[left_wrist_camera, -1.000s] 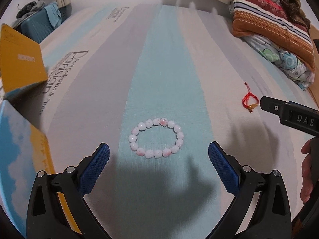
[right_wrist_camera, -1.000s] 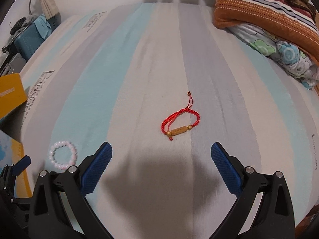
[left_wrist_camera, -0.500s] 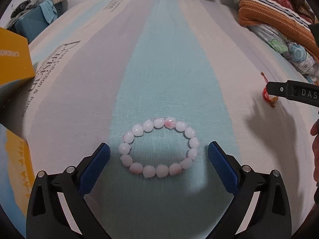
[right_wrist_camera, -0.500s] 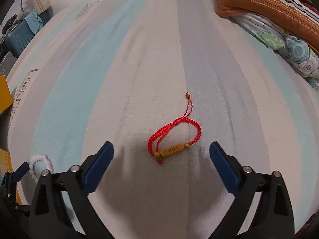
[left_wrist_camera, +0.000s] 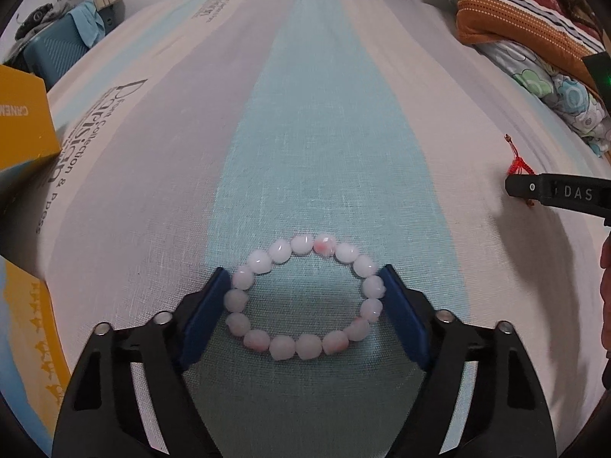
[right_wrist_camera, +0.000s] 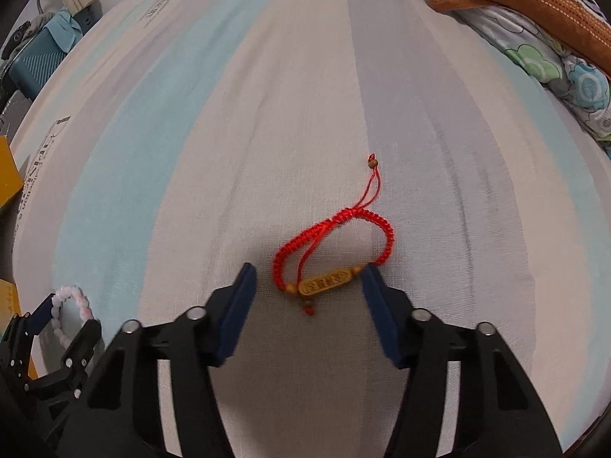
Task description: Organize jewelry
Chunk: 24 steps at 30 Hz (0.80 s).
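both tools are down on the striped bed sheet (left_wrist_camera: pixel 324 133) at once, and this is the pick-up step, two bracelets being taken together.

on the left, the left gripper (left_wrist_camera: pixel 305 305) points steeply down at the near part of the teal stripe, with the pale pink bead bracelet (left_wrist_camera: pixel 305 297) lying flat as a ring right between its blue pads (left_wrist_camera: pixel 202 320). the jaws are closing. the left pad looks to be touching the beads on that side and the right pad is at the beads on the other, but the ring still holds its round shape, so i would not call it gripped yet. a yellow box (left_wrist_camera: pixel 23 126) sits off to the far left, probably where things end up, though i can't be sure.

to the right, the right gripper (right_wrist_camera: pixel 305 305) is tipped down just as steeply over the grey stripe. the red cord bracelet (right_wrist_camera: pixel 332 252) lies between its pads, the gold bar charm (right_wrist_camera: pixel 324 282) nearest the tips. these jaws are closing too. the right pad is just at the bead beside the charm, the left pad clearly apart from the cord, so nothing is held there yet.

next move, as i judge it: finish both squeezes, then lift. the bead ring may buckle or roll out under pressure, and the thin cord lies low on soft cloth, so the tips need to stay right down on the sheet or they'll pinch fabric instead.

folded quilts (left_wrist_camera: pixel 534 38) sit at the far right, well clear.
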Each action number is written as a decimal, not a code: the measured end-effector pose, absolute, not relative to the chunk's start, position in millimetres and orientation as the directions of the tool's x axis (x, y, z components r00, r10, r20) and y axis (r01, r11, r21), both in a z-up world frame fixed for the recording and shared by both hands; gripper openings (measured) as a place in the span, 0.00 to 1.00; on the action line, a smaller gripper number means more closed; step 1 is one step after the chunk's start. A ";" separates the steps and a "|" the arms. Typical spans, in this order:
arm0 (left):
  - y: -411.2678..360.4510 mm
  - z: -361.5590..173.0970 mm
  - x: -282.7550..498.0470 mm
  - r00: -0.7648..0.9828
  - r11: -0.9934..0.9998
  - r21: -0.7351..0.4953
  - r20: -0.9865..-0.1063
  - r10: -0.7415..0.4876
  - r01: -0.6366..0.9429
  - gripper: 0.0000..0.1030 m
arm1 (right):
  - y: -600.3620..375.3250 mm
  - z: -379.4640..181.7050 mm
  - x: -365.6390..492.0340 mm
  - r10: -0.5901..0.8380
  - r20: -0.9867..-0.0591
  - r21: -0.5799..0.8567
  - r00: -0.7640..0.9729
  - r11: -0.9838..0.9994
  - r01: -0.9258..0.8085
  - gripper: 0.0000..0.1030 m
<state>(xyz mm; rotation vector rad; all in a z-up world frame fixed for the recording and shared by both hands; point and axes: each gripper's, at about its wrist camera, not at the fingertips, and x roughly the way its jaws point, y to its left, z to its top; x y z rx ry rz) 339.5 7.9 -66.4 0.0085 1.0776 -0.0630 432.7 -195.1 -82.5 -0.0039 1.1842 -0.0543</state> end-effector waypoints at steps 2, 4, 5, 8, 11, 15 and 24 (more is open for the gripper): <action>7.8 -66.1 339.2 0.467 0.998 -0.035 -0.882 -0.059 0.059 0.65 | -197.4 -81.8 433.5 -0.042 -0.925 -0.029 0.378 0.999 0.040 0.44; 7.9 -64.7 338.4 0.461 0.997 -0.049 -0.884 -0.073 0.064 0.59 | -198.2 -81.6 433.2 -0.037 -0.925 -0.025 0.378 0.999 0.036 0.41; 7.6 -64.5 337.7 0.459 0.996 -0.054 -0.885 -0.079 0.067 0.54 | -198.1 -81.7 433.3 -0.038 -0.925 -0.027 0.379 0.999 0.034 0.39; 7.7 -63.7 336.0 0.455 0.995 -0.063 -0.886 -0.090 0.073 0.43 | -198.4 -81.4 433.2 -0.031 -0.924 -0.020 0.381 0.999 0.031 0.33; 8.9 -62.1 335.5 0.453 0.995 -0.070 -0.887 -0.092 0.066 0.27 | -198.1 -81.4 433.0 -0.029 -0.924 -0.020 0.382 0.999 0.026 0.27; 10.4 -59.4 333.6 0.453 0.994 -0.082 -0.886 -0.104 0.068 0.17 | -196.3 -79.9 430.5 -0.027 -0.921 -0.021 0.389 1.000 0.022 0.25; 9.3 -52.2 327.5 0.458 0.994 -0.074 -0.883 -0.100 0.074 0.17 | -195.2 -72.1 424.9 -0.018 -0.914 -0.015 0.404 1.000 0.012 0.21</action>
